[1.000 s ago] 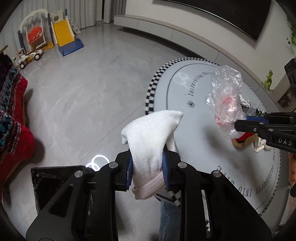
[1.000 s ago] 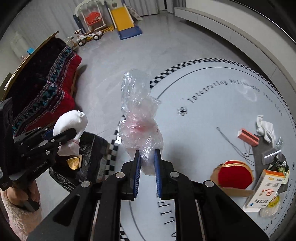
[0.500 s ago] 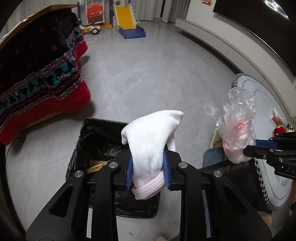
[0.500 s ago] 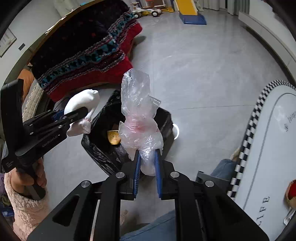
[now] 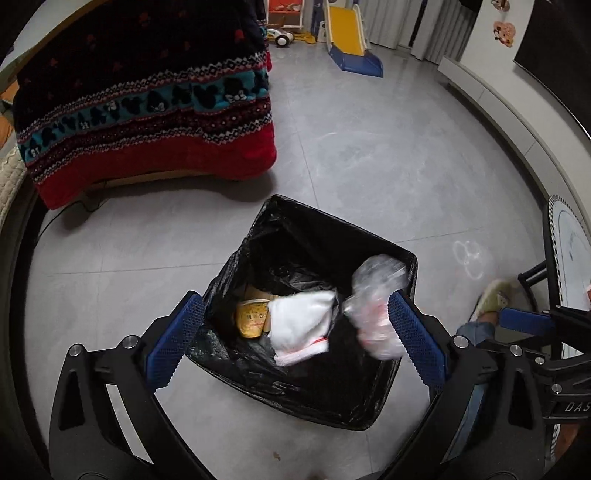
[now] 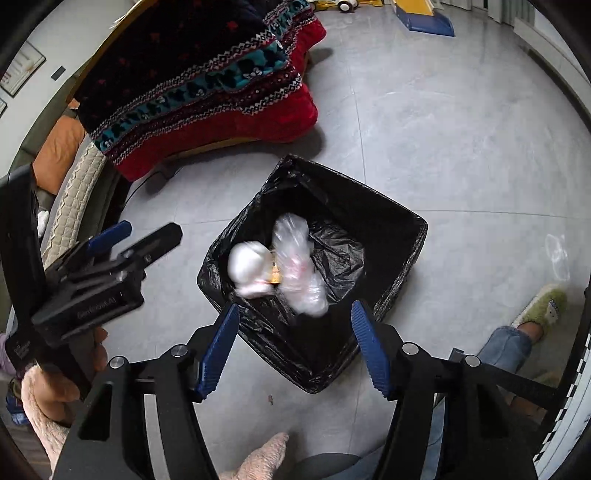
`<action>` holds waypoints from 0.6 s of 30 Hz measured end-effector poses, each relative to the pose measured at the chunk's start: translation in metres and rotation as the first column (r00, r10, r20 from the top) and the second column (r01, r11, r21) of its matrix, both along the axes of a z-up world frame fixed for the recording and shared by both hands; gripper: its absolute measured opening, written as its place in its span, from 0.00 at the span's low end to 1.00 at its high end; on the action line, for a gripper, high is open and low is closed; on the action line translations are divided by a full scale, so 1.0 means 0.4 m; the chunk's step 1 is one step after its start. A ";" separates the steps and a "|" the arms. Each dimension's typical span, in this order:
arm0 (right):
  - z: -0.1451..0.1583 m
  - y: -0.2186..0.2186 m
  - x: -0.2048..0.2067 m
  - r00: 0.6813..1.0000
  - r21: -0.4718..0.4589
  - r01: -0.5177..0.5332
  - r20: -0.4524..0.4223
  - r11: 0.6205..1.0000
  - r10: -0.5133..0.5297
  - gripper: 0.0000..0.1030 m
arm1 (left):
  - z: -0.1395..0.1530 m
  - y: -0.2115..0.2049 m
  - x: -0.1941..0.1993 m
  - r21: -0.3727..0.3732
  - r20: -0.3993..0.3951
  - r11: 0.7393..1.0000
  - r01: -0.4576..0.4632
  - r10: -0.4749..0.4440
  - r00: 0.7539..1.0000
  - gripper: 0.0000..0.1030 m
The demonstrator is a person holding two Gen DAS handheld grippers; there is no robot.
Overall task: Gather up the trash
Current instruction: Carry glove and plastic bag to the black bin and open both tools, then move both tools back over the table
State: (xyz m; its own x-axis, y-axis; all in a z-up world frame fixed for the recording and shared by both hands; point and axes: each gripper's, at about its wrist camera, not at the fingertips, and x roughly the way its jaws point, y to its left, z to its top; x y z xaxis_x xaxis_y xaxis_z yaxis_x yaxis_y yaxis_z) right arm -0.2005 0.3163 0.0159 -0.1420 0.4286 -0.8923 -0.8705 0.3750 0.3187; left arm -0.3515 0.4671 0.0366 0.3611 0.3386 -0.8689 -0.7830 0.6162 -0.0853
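Note:
A bin lined with a black bag (image 5: 384,247) (image 6: 406,221) stands on the grey floor below both grippers. My left gripper (image 5: 295,332) hangs over it, its jaws opening wide with nothing pressed between them. The white cloth (image 5: 301,326) (image 6: 249,267) is loose, falling into the bin. My right gripper (image 6: 293,347) is over the bin too, its jaws opening, and the crumpled clear plastic bag (image 6: 299,266) (image 5: 375,314) drops blurred beside the cloth. A yellow wrapper (image 5: 253,319) lies inside the bin. The left gripper (image 6: 125,240) also shows in the right wrist view, at the left.
A sofa draped with a dark patterned and red blanket (image 5: 147,96) (image 6: 207,85) stands behind the bin. A person's slippered foot (image 6: 543,306) and jeans leg are to the right. A round table's checkered edge (image 5: 554,236) is at far right. Toy slide (image 5: 351,33) far back.
Both grippers swung from the table over to above the bin, then opened. The white cloth and the plastic bag left the pads and are dropping into the bin.

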 end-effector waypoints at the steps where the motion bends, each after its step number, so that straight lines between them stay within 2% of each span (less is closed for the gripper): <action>1: 0.003 -0.006 0.003 1.000 0.004 -0.002 0.002 1.000 0.002 0.63 | 0.003 0.001 -0.005 -0.001 -0.002 1.000 -0.007 0.007 1.000 0.94; 6: 0.015 -0.052 0.041 0.999 0.017 0.028 -0.020 0.999 -0.028 0.63 | 0.011 -0.003 0.007 -0.032 0.026 0.999 -0.002 0.003 1.000 0.94; 18: 0.078 -0.260 0.183 0.989 0.078 0.147 -0.017 0.986 -0.146 0.63 | 0.050 -0.127 0.179 -0.027 0.049 0.986 0.163 -0.162 0.986 0.94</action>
